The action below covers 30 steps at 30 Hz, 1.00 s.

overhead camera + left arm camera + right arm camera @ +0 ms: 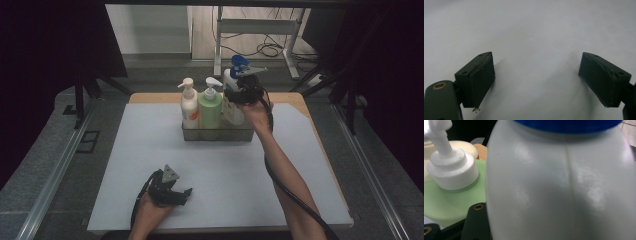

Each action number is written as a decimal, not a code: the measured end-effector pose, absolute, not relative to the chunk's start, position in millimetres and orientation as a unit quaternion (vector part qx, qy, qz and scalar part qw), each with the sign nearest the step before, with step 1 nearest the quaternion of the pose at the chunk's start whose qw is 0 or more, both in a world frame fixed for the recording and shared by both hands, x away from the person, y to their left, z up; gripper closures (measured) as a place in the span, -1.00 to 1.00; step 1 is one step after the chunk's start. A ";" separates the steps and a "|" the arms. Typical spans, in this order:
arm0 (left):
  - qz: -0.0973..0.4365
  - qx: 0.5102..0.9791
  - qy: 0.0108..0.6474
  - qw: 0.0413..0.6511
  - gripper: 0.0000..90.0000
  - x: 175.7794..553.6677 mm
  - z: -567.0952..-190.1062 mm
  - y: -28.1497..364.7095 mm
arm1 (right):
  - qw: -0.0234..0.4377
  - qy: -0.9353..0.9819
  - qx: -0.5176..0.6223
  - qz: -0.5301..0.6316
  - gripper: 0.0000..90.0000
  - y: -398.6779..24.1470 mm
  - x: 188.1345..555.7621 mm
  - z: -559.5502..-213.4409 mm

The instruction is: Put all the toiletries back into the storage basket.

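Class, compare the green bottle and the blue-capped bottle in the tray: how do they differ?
The green bottle has a white pump; the blue-capped bottle is white-bodied. The green bottle stands free; the right gripper is at the blue-capped bottle. Both stand upright in the tray.

the white bottle with a blue cap [233, 102] stands upright at the right end of a clear tray [218, 134], just beside a green pump bottle [210, 107]. its body [559, 185] is glossy, rounded at the shoulder, with a moulded seam down the middle. its base seems to sit inside the tray, though the hand hides that part.
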<state>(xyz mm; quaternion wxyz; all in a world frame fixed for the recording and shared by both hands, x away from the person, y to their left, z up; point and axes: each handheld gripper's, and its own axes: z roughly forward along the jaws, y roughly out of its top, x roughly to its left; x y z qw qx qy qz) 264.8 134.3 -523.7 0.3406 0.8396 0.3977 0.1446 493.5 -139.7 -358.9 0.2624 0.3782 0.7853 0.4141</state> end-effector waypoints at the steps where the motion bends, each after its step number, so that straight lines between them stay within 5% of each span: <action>1: 0.145 0.840 0.398 0.341 -0.70 264.8 -523.6 134.3 | 0.263 0.786 0.378 0.413 -0.15 -138.9 493.7 -360.6; 30: 0.144 0.840 0.398 0.340 -0.71 264.8 -523.6 134.3 | 0.231 0.795 0.385 0.408 -0.15 -153.0 479.6 -394.1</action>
